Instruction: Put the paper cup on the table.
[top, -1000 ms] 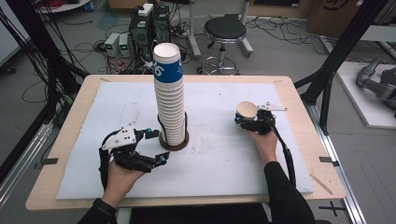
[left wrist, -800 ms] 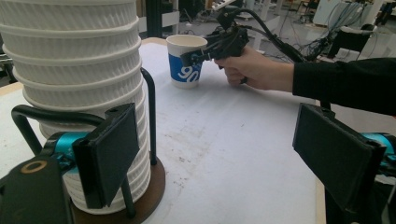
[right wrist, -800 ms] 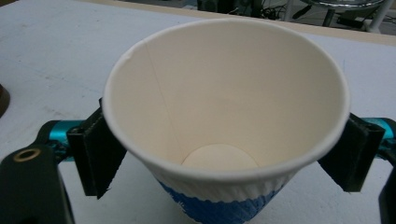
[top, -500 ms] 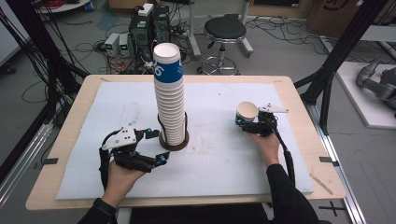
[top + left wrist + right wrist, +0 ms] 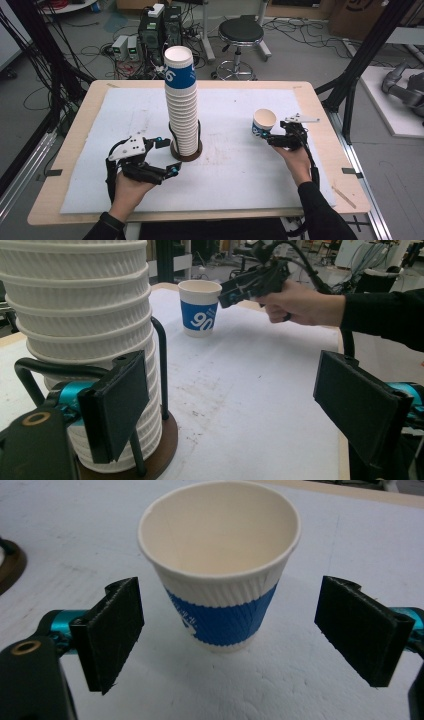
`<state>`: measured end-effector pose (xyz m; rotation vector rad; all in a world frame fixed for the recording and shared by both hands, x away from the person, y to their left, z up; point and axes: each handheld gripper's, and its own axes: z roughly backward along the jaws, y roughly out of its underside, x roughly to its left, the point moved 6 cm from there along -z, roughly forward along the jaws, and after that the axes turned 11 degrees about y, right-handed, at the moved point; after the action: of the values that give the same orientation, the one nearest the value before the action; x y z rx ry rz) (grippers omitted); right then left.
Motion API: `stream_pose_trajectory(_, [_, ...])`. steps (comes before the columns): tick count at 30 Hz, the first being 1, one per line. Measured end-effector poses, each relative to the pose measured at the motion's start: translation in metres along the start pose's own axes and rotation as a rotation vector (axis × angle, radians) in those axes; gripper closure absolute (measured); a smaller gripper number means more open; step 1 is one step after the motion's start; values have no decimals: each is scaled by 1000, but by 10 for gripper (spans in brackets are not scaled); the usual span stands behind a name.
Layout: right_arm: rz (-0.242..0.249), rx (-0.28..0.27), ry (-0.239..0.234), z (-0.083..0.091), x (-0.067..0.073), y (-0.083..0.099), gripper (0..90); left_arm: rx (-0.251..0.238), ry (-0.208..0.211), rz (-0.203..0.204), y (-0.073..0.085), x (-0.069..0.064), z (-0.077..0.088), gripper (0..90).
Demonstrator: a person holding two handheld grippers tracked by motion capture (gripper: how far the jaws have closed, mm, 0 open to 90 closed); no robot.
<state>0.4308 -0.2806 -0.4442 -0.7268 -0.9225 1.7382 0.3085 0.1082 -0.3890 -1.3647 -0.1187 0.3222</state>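
Single paper cup (image 5: 220,575) stands upright on the bench (image 5: 240,175), well right of the tall cup stack (image 5: 181,107); right gripper (image 5: 227,630) jaws apart either side, not touching. Left gripper (image 5: 227,410) apart beside the stack base; single cup's grasp not yet made.

Black sleeves are worn on both forearms. Each gripper (image 5: 167,157) is fitted with black pads, teal joints and a grey three-cornered plate (at its 12 o'clock); black cables are trailed.
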Motion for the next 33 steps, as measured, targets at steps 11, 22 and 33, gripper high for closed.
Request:
stream_pose_trajectory(11, [-6, -114, -184, 50, 11, -6, 124, 1, 2, -6, 0, -1, -2, 145])
stream_pose_trajectory(22, [55, -352, -413, 114, 46, -39, 127, -25, 21, -24, -11, -10, -4, 146])
stream_pose_trajectory(33, [124, -379, -501, 136, 64, -49, 127, -61, 87, -29, -30, -23, -5, 145])
